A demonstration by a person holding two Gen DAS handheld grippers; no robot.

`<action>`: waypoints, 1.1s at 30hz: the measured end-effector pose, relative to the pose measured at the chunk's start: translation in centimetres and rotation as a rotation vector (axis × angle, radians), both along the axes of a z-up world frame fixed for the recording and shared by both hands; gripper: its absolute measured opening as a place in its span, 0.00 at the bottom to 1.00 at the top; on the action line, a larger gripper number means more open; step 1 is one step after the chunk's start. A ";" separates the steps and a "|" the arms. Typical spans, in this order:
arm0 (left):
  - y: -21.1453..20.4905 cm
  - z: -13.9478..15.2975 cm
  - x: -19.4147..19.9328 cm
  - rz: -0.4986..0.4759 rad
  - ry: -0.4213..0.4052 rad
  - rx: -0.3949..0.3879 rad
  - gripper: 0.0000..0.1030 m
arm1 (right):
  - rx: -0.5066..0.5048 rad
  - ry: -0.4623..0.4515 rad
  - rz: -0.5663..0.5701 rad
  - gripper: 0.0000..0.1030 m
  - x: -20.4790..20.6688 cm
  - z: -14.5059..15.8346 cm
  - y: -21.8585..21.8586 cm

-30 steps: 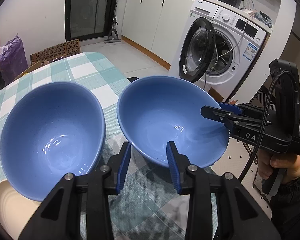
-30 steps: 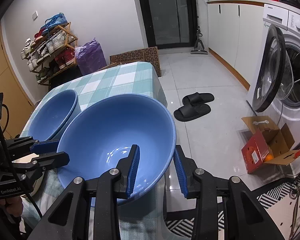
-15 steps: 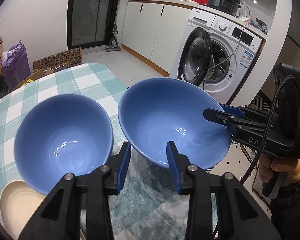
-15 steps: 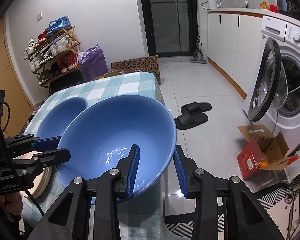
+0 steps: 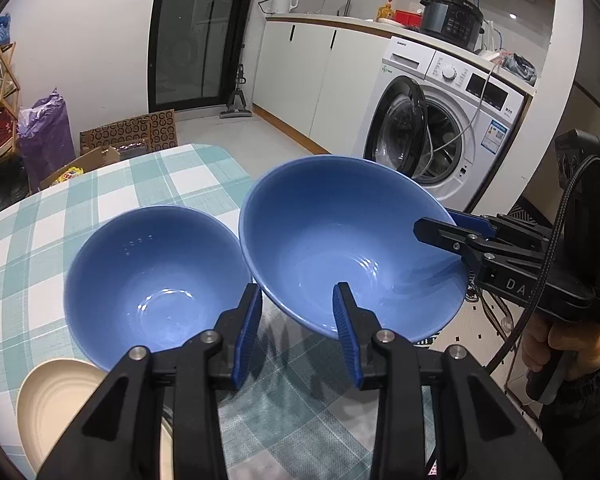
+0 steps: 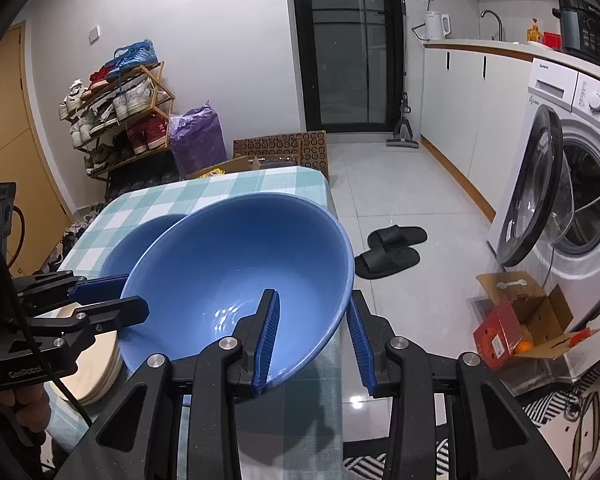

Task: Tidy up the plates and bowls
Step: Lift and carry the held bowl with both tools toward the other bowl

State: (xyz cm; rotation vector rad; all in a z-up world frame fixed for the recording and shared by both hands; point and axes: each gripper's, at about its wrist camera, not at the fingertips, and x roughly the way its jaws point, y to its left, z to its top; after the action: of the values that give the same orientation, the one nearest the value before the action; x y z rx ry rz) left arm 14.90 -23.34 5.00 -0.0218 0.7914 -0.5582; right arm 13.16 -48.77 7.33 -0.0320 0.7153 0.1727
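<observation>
The washer (image 5: 456, 128), door open, stands beyond the surface (image 5: 100, 196), which wears a teal-and-white check cloth. Over the edge nearest it, a glossy blue bowl (image 5: 340, 248) hangs lifted and tilted, both grippers' fingers clamped on its rim: left gripper (image 5: 298, 336), right gripper (image 6: 312, 336). A second blue bowl (image 5: 152, 280) sits farther from the washer, overlapping a cream plate (image 5: 56, 404).

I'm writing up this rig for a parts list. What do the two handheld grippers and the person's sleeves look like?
Both grippers are matte black with angular fingers, silver screw heads and ribbed blue pads. The right gripper has a pistol-style handle, white "DA" lettering and a braided black cable. The left gripper reads "GenRobot" in white and also trails a black cable. The person's right sleeve is black.
</observation>
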 end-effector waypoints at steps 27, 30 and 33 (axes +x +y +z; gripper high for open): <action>6.0 1.7 -0.5 0.101 -0.043 -0.049 0.34 | -0.023 -0.048 0.071 0.35 0.6 2.7 6.4; 6.8 1.9 -0.4 0.111 -0.046 -0.052 0.34 | -0.019 -0.048 0.082 0.35 1.0 2.8 7.2; 7.4 2.0 -0.3 0.125 -0.051 -0.055 0.34 | -0.018 -0.049 0.092 0.35 1.4 2.9 7.9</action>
State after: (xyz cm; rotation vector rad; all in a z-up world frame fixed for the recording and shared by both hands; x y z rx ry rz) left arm 14.59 -15.92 7.00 -0.1068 0.7201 -0.4607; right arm 14.53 -40.85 10.25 -0.0862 0.6665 0.2528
